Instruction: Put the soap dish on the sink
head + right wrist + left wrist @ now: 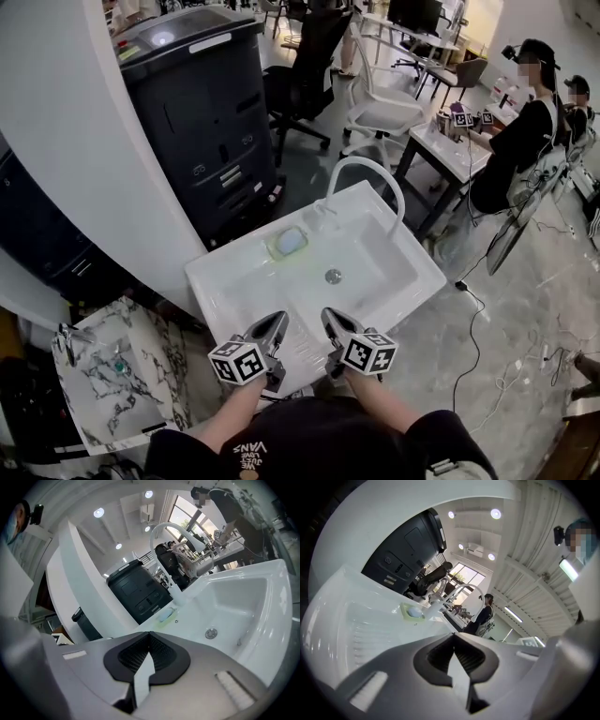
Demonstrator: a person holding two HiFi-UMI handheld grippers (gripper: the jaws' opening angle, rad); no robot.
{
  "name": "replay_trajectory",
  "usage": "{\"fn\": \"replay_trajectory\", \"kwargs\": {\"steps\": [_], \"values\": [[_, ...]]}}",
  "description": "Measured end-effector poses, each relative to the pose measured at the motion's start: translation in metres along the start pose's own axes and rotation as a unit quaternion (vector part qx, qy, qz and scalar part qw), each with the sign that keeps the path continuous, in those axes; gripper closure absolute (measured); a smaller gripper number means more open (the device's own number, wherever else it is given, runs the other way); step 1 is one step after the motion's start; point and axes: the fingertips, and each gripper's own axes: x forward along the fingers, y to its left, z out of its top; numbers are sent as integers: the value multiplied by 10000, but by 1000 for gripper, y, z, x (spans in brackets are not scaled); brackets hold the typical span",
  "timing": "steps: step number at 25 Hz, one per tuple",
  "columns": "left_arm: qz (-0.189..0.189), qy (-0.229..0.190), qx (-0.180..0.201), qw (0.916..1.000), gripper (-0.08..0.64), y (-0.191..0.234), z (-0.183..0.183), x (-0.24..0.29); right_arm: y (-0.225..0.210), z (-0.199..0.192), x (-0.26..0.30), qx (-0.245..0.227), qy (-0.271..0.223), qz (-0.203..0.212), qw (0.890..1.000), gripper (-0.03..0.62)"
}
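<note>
A pale green soap dish [288, 242] with a blue soap bar rests on the back left ledge of the white sink [412, 272], next to the arched white faucet [375, 173]. In the head view my left gripper [278, 321] and right gripper [328, 316] hover side by side over the sink's front edge. Both are shut with nothing between the jaws, well short of the dish. The left gripper view has the soap dish [414, 611] ahead of the shut left gripper [453, 639]. Beyond the shut right gripper [149, 637] in the right gripper view lie the soap dish [165, 616] and the drain [211, 633].
A dark printer cabinet [202, 103] and a broad white column [84, 159] stand behind the sink. A marble-patterned basin [112, 375] sits low at the left. Office chairs [375, 103], a desk [450, 150] with seated people, and floor cables [478, 347] are to the right.
</note>
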Motion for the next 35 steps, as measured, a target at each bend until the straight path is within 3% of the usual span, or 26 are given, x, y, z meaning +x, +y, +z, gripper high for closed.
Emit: {"fn": "replay_trajectory", "kwargs": {"steps": [17, 35], "values": [[167, 267, 458, 9985, 506, -3, -8, -22, 8, -7, -17, -339, 41, -184, 9992, 589], [305, 272, 412, 9983, 506, 7, -15, -29, 12, -16, -12, -435, 91, -186, 9988, 589]]}}
